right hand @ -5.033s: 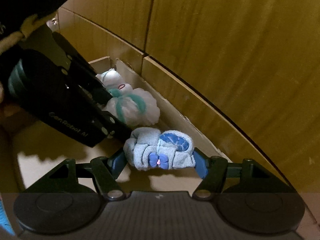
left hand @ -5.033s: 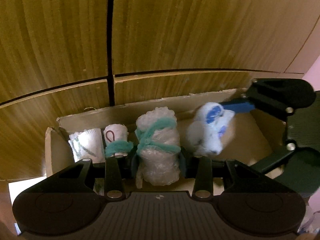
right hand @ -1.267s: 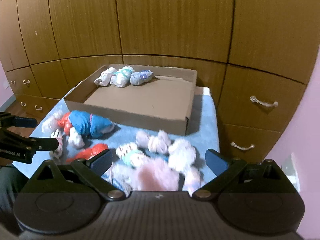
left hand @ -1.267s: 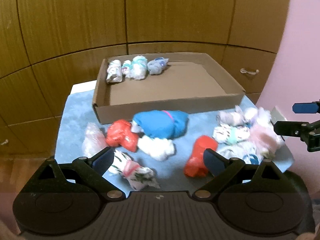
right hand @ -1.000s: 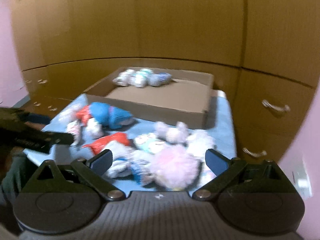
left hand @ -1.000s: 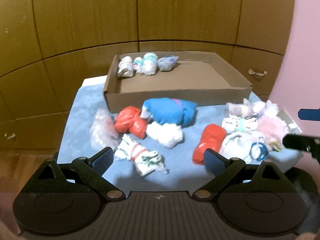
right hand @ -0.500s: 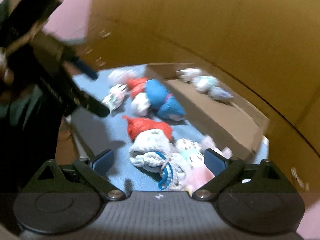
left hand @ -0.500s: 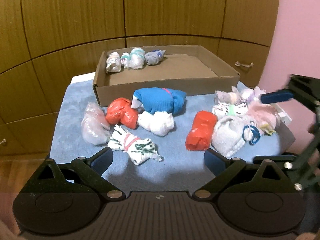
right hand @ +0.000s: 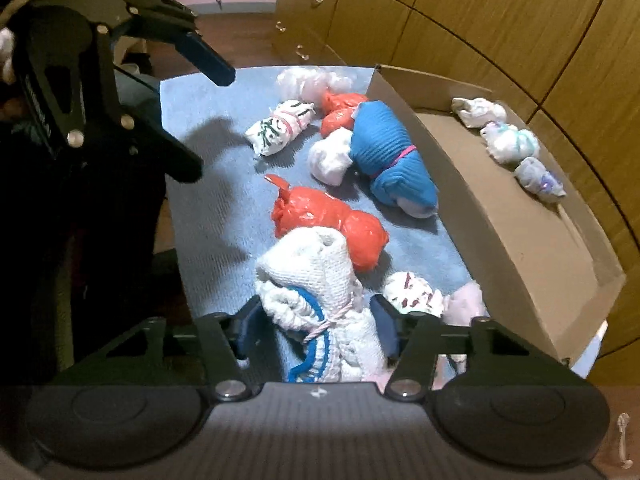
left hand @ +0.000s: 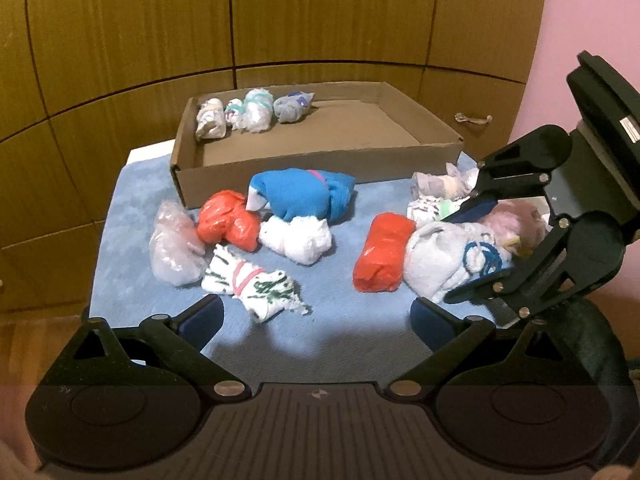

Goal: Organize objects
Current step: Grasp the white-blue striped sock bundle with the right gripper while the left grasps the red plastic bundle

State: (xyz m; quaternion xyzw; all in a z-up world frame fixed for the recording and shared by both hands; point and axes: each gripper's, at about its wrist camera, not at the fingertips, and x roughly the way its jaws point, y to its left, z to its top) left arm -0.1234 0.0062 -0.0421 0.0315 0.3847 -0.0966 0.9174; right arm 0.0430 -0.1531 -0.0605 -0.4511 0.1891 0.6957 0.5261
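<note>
White bundle [right hand: 320, 280]: we see it on the blue worktop [right hand: 216, 200], beside the box [right hand: 500, 236].
Right gripper [right hand: 316, 328]: just closed, squeezing it.
Left gripper [left hand: 316, 316]: wide open, holding nothing.

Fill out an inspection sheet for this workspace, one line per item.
Surface: blue cloth over a table.
Job's things: four small bundles in a row along the far wall of the cardboard box; other bundles loose on the cloth, among them a blue bundle.
Clutter: nothing seen.
Grippers: left gripper open, empty; right gripper has just been closing, a white knit bundle between its pads.
Cables: nothing seen.
Surroundings: wooden cabinets, pink wall.
</note>
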